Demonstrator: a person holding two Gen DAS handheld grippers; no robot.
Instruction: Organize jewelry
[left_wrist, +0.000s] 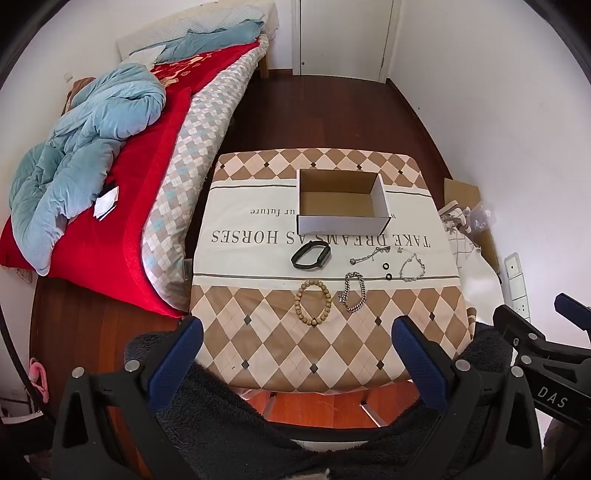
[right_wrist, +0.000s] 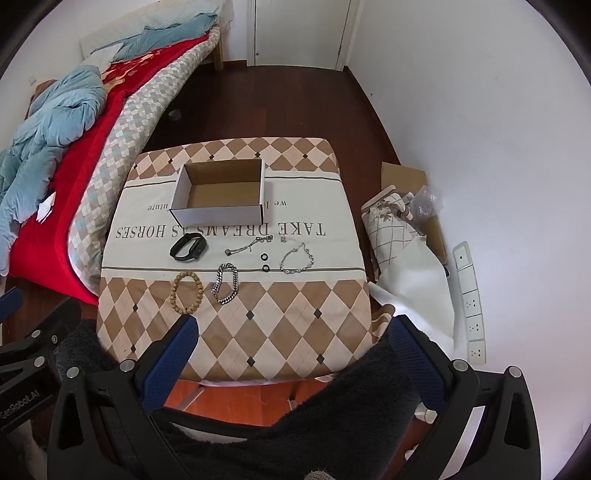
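Nothing picked yet; this reads as the very start. Left gripper (left_wrist: 297, 341) and right gripper (right_wrist: 293, 341) both hang released, jaws spread wide and empty, over the table's near edge. On the diamond-patterned tablecloth (left_wrist: 280, 347) lie a wooden bead bracelet (left_wrist: 312, 302), a chunky silver chain bracelet (left_wrist: 353, 291), a black band (left_wrist: 310, 255) and 2 small black rings (right_wrist: 265, 261) (finer chains beside). The open white cardboard box (left_wrist: 341, 201) sits beyond, empty. Next move probably calls for lowering onto 1 piece, likely the nearest beads.
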